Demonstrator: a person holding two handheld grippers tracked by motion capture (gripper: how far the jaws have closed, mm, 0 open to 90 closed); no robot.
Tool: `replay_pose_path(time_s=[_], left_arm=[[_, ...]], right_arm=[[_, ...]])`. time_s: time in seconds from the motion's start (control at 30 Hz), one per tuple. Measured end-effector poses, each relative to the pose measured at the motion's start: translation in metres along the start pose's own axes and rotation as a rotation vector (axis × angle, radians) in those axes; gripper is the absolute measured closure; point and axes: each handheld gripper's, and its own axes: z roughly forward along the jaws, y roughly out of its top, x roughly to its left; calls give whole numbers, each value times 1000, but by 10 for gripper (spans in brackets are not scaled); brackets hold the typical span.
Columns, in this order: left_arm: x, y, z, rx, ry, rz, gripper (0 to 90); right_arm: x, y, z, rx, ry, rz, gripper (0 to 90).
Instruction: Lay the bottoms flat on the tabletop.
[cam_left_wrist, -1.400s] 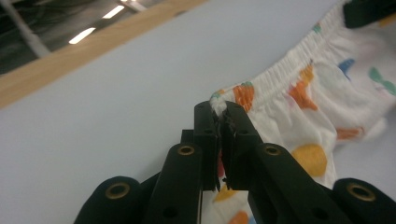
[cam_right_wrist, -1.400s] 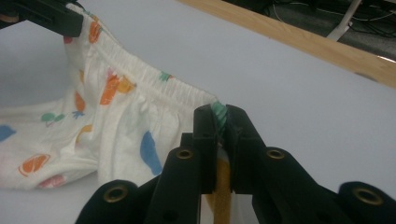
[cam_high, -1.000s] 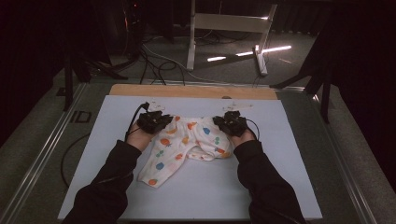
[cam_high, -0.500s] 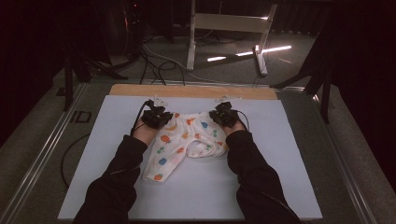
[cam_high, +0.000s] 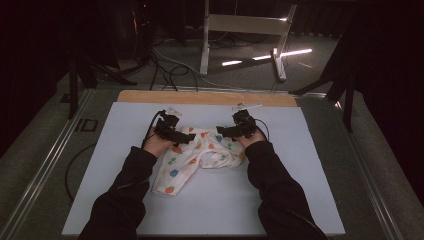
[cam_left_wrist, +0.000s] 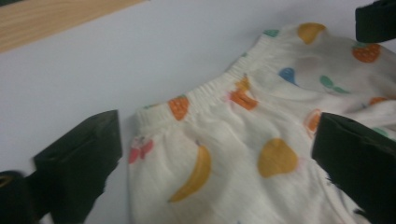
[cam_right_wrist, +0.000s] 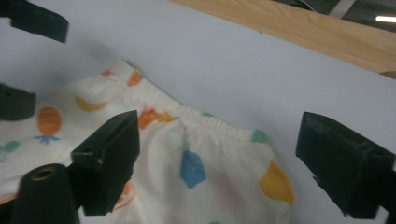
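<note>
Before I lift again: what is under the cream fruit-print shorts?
The cream fruit-print shorts lie flat on the pale blue mat, which shows all around them. Whatever lies beneath the cloth itself is covered.

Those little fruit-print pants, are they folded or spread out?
Partly folded: the pants lie on the white board, waistband stretched flat, one leg bunched under.

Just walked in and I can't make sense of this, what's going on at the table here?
A person is laying out a small pair of fruit-print trousers on a white mat, a gripper in each hand. The left gripper and the right gripper sit at the two ends of the elastic waistband. Both have just been opening, and their jaws now stand wide over the cloth without pressing on it. The trousers lie flat, legs towards the person.
</note>
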Motion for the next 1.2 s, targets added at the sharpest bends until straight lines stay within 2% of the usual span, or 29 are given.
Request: replay_pose_path(time_s=[0.03,0.17,0.27,0.53,0.8,0.87,1.2], left_arm=[[-1,0,-2,-2,-7,12,12],[-7,2,-8,-6,-29,18,12],[-10,1,-13,-15,-44,26,12],[-26,-6,-31,-29,-88,67,12],[-45,-22,-52,-36,-138,122,12],[-50,-28,-57,-42,-152,131,12],[-80,-55,-78,-41,-223,190,14]], right_arm=[[1,0,-2,-2,9,-1,134],[5,1,-9,-4,21,-10,119],[9,0,-14,2,20,-38,118],[18,-10,-35,-8,40,-67,118],[33,-34,-62,-22,67,-117,120],[36,-41,-69,-26,87,-112,121],[50,-73,-91,-24,128,-127,136]])
